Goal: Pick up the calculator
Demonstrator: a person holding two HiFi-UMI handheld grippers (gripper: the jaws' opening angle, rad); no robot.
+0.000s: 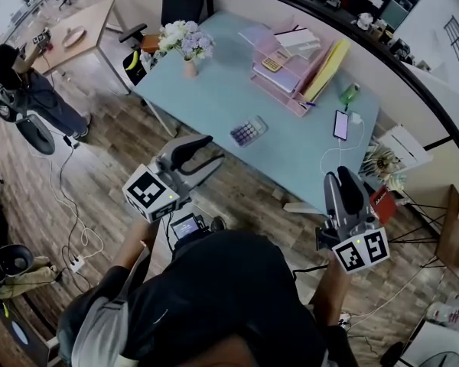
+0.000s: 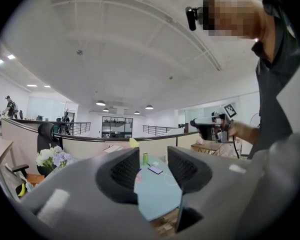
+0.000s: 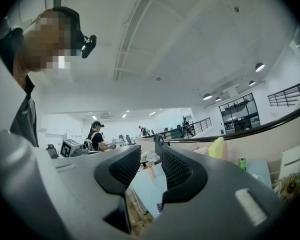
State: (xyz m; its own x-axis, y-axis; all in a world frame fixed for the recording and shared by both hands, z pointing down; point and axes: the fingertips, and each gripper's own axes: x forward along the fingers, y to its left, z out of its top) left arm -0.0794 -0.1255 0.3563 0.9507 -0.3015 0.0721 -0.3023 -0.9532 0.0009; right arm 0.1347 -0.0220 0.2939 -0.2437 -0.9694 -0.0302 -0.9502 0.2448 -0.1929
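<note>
Flowers stand at the far left corner of the pale blue tabletop, and before its near edge the left claw is held over the wooden floor, its jaws a moderate way apart with nothing between them. Calculator lies flat close to the near edge, about midway along it, untouched and apart from both claws. A phone lies toward the right edge, and the right claw sits off the near right corner, jaws likewise parted and empty.
</note>
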